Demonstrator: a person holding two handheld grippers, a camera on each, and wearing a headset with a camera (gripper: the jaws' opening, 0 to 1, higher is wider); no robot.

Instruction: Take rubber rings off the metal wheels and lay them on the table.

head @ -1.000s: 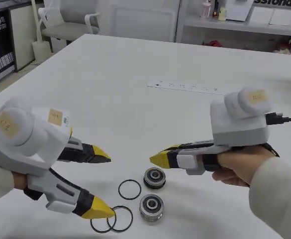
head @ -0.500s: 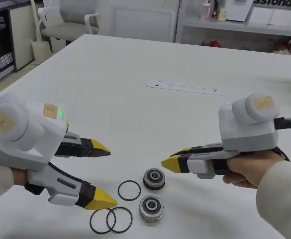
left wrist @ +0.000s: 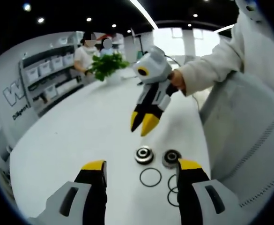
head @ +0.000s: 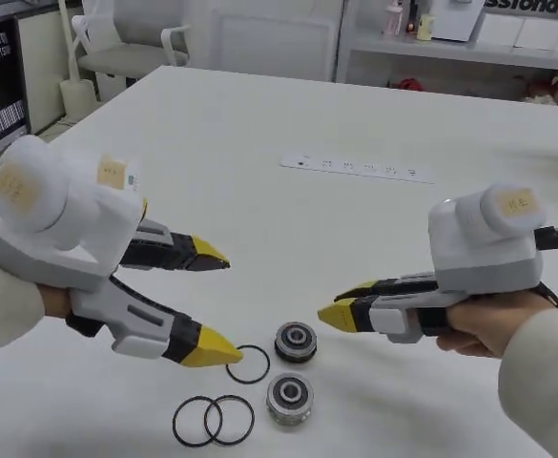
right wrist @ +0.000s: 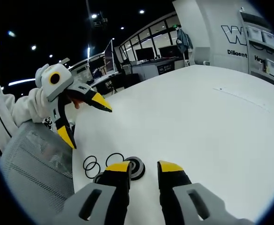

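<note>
White worktop (head: 259,172), matte, set in an open office with shelving behind; a flat power strip (head: 355,167) is laid well away from the work.

Item 1. Rubber rings, three, laid flat on the worktop: a single ring (head: 248,383) beside the wheels, and an overlapped pair (head: 214,420) near the front edge. They are judged to be grouped to one side so that removed pieces are kept apart from the wheels.

Item 2. Metal wheels, two, laid on their sides just beside each other: far wheel (head: 297,342) and near wheel (head: 290,398). Whether a ring remains on either cannot be told.

Item 3. Left hand-held gripper (head: 219,305), jaws widely spread, nothing held. Its lower tip is seen over the single ring's edge; contact cannot be told. The wide spread is judged to suit release or a fresh approach.

Item 4. Right hand-held gripper (head: 341,305), jaws only narrowly parted, nothing held, pointed towards the wheels from the opposite side and held clear above them, presumably ready to steady one.
</note>
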